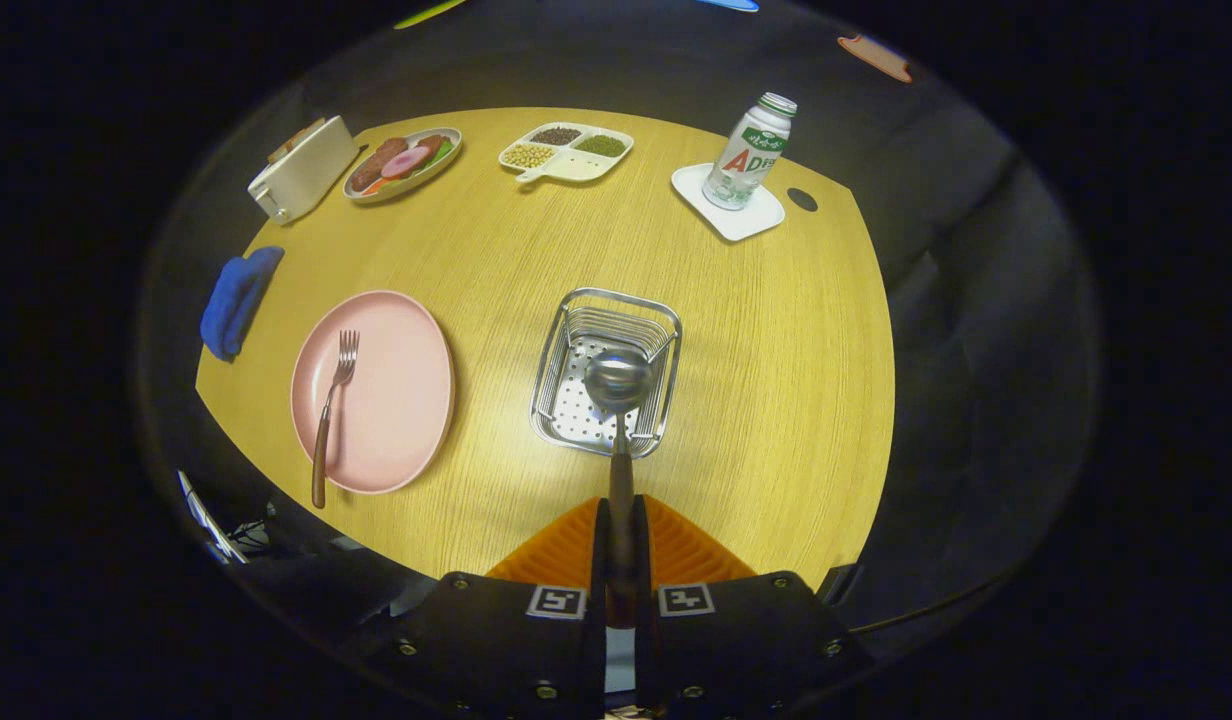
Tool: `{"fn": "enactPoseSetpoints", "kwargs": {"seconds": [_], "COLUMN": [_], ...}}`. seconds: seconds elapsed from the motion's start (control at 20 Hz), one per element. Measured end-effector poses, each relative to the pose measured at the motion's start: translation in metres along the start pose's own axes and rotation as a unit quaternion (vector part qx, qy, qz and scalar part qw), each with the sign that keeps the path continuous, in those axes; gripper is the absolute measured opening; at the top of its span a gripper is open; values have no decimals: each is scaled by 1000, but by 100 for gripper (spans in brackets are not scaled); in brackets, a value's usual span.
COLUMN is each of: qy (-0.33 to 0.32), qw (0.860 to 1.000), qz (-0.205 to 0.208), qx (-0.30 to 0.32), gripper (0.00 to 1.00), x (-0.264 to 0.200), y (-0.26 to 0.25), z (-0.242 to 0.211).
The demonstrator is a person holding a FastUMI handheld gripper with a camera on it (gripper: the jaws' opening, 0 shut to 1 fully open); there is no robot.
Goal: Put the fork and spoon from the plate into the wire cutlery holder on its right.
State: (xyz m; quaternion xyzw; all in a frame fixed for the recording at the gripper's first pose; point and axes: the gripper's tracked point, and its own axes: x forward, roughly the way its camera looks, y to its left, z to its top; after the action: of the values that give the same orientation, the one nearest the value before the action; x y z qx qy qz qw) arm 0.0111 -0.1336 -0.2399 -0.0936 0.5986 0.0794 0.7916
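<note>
Presently the spoon (618, 420) is pinched by its handle between the fingers (620, 545), which are pressed against it from both sides, and its bowl is held over the wire holder (606, 368) on the bench (776, 350). To the holder's left, the fork (332, 405) is seen lying on the pink plate (391, 395).

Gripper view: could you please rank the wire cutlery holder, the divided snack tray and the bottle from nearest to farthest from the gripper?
The gripper is shut on the spoon.
1. Wire cutlery holder, just ahead of the fingers, under the spoon's bowl.
2. Divided snack tray, far beyond the holder, slightly left.
3. Bottle, on its white coaster at the far right; too close to the tray to call.
</note>
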Motion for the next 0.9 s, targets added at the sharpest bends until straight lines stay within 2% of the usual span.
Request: {"fn": "enactPoseSetpoints", "kwargs": {"seconds": [0.05, 0.1, 0.45, 0.9], "qy": [-1, -2, -27, -63], "qw": [1000, 1000, 1000, 997], "qz": [4, 4, -1, 31], "qx": [5, 8, 16, 43], "gripper": [12, 17, 18, 18], "x": [0, -1, -19, -45], "y": [1, -1, -6, 24], "z": [0, 0, -1, -22]}}
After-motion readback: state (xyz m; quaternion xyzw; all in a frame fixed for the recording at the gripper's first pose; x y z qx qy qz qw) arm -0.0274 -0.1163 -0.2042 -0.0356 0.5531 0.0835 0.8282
